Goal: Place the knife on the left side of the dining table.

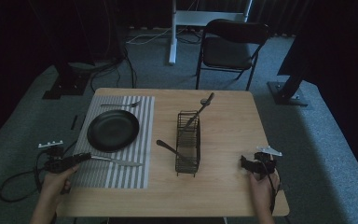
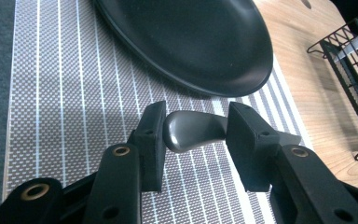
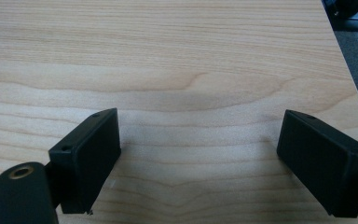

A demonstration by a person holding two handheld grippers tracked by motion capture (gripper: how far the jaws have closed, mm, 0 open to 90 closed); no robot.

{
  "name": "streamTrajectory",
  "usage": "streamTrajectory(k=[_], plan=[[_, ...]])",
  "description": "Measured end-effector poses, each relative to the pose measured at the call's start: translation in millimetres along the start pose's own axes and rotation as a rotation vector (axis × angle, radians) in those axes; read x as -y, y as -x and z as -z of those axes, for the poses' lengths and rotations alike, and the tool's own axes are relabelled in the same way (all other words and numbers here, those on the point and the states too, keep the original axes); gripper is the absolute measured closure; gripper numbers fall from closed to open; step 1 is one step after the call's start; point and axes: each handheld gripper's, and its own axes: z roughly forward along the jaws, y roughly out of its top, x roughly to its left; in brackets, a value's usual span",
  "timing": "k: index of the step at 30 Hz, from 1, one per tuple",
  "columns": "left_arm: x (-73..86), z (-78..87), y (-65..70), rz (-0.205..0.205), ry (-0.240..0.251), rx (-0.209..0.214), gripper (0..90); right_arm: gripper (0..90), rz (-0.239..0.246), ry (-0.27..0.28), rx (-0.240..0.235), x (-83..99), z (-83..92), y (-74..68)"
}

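While the table setting stands roughly half made, we hold the left gripper (image 1: 81, 157) low over the striped placemat (image 1: 121, 140), its jaws parted around the handle end of a table knife (image 1: 116, 161) that lies on the mat just below the black plate (image 1: 113, 130). In the left gripper view the pads stand to either side of the knife's handle (image 2: 193, 130) with a sliver of gap, so we judge the knife set down and let go rather than gripped. A fork (image 1: 120, 105) already lies on the mat beyond the plate. Still to place, as we read it: the utensil (image 1: 203, 106) leaning in the black wire caddy (image 1: 188, 144) and another (image 1: 170, 148) poking out of its side. Our right gripper (image 1: 253, 164) rests wide open and empty over bare light-wood tabletop (image 3: 177, 60). Around the table: grey carpet, a black folding chair (image 1: 230, 46), cables and dark stands.
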Motion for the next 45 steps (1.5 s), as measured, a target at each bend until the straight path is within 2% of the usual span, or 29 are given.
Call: streamTrajectory(k=[4, 7, 9, 13, 14, 19, 21, 23, 25, 27, 30, 36, 41, 42, 44, 45], plan=[[1.5, -3.3, -3.7, 0.0, -0.017, -0.011, 57.6, 12.4, 0.0, 0.0, 0.0, 0.0, 0.0, 0.0], [3.8, -9.5, -5.7, -0.012, -0.045, -0.048, 55.4, 12.4, 0.0, 0.0, 0.0, 0.0, 0.0, 0.0], [3.8, -9.5, -5.7, -0.012, -0.045, -0.048, 54.7, 12.4, 0.0, 0.0, 0.0, 0.0, 0.0, 0.0], [8.1, -14.7, -6.3, -0.022, -0.064, -0.094, 52.9, 12.4, 0.0, 0.0, 0.0, 0.0, 0.0, 0.0], [8.1, -14.7, -6.3, -0.022, -0.064, -0.094, 52.5, 12.4, 0.0, 0.0, 0.0, 0.0, 0.0, 0.0], [10.5, -19.6, -1.4, -0.07, -0.089, -0.164, 50.5, 12.4, 0.0, 0.0, 0.0, 0.0, 0.0, 0.0], [11.6, -23.0, 1.1, -0.092, -0.104, -0.206, 50.1, 12.4, 0.0, 0.0, 0.0, 0.0, 0.0, 0.0], [12.7, -24.3, 5.6, -0.125, -0.091, -0.255, 47.8, 12.4, 0.0, 0.0, 0.0, 0.0, 0.0, 0.0], [13.5, -23.4, 9.1, -0.135, -0.074, -0.27, 47.1, 12.4, 0.0, -0.001, 0.0, 0.0, 0.1, 0.0], [14.2, -22.5, 10.3, -0.134, -0.061, -0.272, 46.3, 12.4, 0.0, -0.001, 0.0, 0.0, 0.1, 0.0], [20.5, -18.4, 14.2, -0.126, -0.025, -0.251, 45.5, 12.4, -0.001, 0.0, 0.0, 0.0, 0.0, -0.1], [45.9, -14.0, 27.9, -0.19, 0.027, -0.242, 40.0, 12.4, -0.001, 0.0, 0.0, 0.0, 0.0, -0.1], [60.2, -12.9, 33.0, -0.191, 0.05, -0.243, 36.9, 12.4, 0.0, 0.0, 0.0, 0.0, 0.0, 0.0], [63.2, -13.4, 34.3, -0.186, 0.049, -0.245, 31.1, 12.4, -0.001, 0.0, 0.0, 0.0, 0.0, -0.1], [66.7, -13.1, 36.3, -0.176, 0.054, -0.255, 27.3, 12.4, -0.001, 0.0, 0.0, 0.0, 0.1, -0.1], [68.1, -12.6, 37.9, -0.177, 0.056, -0.271, 22.5, 12.4, 0.0, 0.0, 0.0, 0.0, 0.0, -0.1]])
